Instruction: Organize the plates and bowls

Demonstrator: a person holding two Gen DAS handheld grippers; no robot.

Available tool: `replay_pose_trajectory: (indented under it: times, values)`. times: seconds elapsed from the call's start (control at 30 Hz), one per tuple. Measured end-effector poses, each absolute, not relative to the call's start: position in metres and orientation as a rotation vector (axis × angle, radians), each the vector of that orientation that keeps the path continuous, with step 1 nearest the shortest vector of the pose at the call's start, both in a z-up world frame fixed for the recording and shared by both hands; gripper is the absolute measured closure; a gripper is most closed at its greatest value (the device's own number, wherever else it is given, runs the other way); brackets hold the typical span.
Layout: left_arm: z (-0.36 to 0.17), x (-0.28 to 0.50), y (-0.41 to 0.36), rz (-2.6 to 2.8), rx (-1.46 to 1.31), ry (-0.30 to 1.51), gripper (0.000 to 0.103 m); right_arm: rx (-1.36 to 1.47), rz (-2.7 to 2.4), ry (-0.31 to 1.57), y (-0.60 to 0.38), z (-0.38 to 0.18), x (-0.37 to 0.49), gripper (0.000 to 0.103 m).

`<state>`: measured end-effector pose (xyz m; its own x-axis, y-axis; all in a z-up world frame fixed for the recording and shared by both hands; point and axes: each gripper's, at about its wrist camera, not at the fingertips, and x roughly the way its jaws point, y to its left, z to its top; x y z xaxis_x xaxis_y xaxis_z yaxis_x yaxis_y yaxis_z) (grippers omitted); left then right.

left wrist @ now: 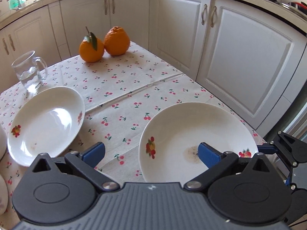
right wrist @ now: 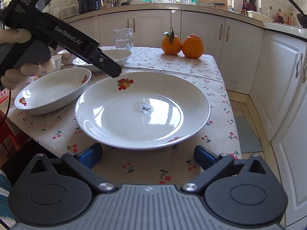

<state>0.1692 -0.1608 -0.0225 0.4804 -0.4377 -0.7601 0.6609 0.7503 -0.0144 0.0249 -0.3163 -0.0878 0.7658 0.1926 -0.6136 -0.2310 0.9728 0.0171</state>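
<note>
- Up close, a wide white plate [right wrist: 142, 111] with a red fruit motif on its rim and a small speckled stain at its centre sits at the near edge of the cherry-print table [right wrist: 201, 67].
- Beside it, a deeper white bowl [right wrist: 51, 94] carries the same motif; another bowl [right wrist: 117, 55] lies behind.
- Both the left hand-held gripper [left wrist: 151, 151] and right hand-held gripper [right wrist: 147, 153] hang spread wide, grasping nothing.
- Two oranges [right wrist: 182, 44] and a glass mug [right wrist: 122, 38] stand along the far edge.
</note>
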Motion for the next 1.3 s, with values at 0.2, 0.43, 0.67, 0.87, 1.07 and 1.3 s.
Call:
replay_pose_trajectory:
  times: [0.2, 0.43, 0.67, 0.87, 1.07, 1.3]
  values:
    - [-0.039, 0.188, -0.188, -0.76, 0.369, 0.909, 0.007, -0.069, 0.272, 0.619, -0.32, -0.091, 0.022, 0.0]
    - [-0.048, 0.198, -0.196, -0.808, 0.392, 0.972, 0.021, -0.077, 0.31, 0.614, -0.323, -0.09, 0.025, 0.0]
    - [-0.047, 0.201, -0.199, -0.842, 0.392, 0.998, 0.026, -0.091, 0.335, 0.614, -0.323, -0.087, 0.023, 0.006]
    - [-0.047, 0.203, -0.198, -0.844, 0.39, 1.007, 0.029, -0.098, 0.333, 0.624, -0.322, -0.084, 0.026, 0.006]
    - [-0.047, 0.209, -0.202, -0.833, 0.389, 1.012, 0.029, -0.109, 0.328, 0.641, -0.322, -0.081, 0.032, 0.006]
    - [-0.045, 0.222, -0.209, -0.83, 0.387, 0.993, 0.029, -0.124, 0.317, 0.647, -0.329, -0.078, 0.047, 0.006]
